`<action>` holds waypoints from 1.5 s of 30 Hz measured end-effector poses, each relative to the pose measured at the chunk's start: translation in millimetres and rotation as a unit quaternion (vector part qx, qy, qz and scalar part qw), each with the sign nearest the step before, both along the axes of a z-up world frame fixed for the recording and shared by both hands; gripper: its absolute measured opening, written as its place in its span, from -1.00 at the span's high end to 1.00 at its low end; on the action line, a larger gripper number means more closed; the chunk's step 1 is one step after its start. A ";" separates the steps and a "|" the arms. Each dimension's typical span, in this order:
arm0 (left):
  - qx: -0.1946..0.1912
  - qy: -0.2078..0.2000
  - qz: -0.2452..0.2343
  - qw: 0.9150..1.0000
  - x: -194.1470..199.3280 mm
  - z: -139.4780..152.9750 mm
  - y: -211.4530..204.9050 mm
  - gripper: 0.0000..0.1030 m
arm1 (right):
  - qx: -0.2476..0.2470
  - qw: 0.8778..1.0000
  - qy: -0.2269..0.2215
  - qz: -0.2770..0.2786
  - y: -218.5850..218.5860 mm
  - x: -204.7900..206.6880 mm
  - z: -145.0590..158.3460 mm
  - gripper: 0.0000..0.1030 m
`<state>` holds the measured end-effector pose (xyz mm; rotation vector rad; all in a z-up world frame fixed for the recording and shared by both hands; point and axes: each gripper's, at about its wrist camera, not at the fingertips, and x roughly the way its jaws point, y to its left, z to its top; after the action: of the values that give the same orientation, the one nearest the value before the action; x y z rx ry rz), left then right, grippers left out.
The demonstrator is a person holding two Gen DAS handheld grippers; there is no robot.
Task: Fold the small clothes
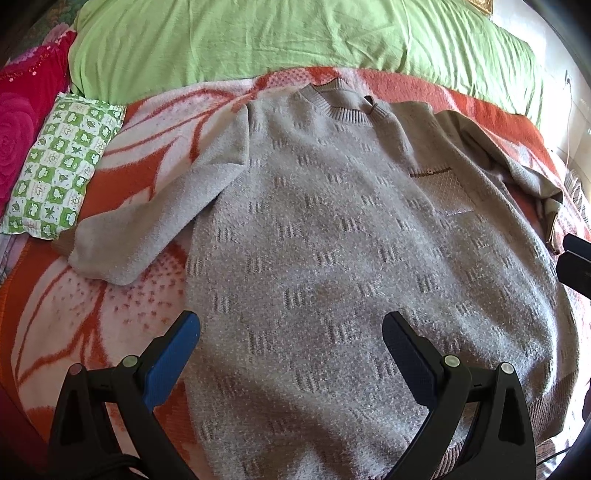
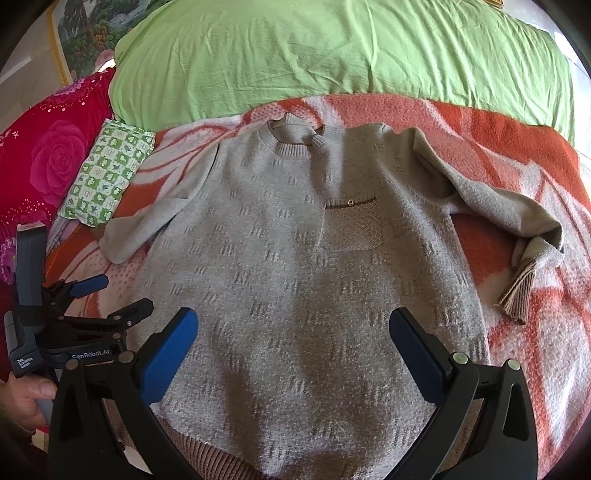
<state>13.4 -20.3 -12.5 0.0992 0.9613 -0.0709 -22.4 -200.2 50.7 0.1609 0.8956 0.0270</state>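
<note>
Hovering, two tongs (both agape) (image 1: 291,332) (image 2: 293,328), one sweater (image 2: 295,258)

This is a bedroom in a home. The work surface is a bed (image 2: 517,122) covered by an orange-and-white flowered blanket (image 1: 122,325). A rumpled green quilt (image 2: 332,48) is heaped along the far side, a small green-checked pillow (image 1: 62,166) lies at the left beside a magenta cover with a rose pattern (image 2: 55,162), and a framed landscape picture (image 2: 92,22) hangs on the wall behind.
</note>
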 end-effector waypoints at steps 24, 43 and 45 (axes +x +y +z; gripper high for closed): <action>-0.014 0.023 0.017 0.999 65.6 -0.8 14.5 -0.93 | 0.003 1.000 0.017 -0.005 -59.0 71.4 10.4 -1.00; -0.022 0.027 0.028 0.999 212.7 10.5 0.5 -0.93 | -0.033 0.988 0.046 -0.145 -212.8 75.1 -30.3 -0.99; -0.023 0.031 0.030 0.999 220.7 5.6 -2.1 -0.93 | -0.057 0.986 0.061 -0.144 -219.9 70.7 -38.1 -0.89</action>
<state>234.1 -22.5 -6.9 0.0257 1.0224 -0.0403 48.3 -420.2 12.6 0.1861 0.9867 -0.3058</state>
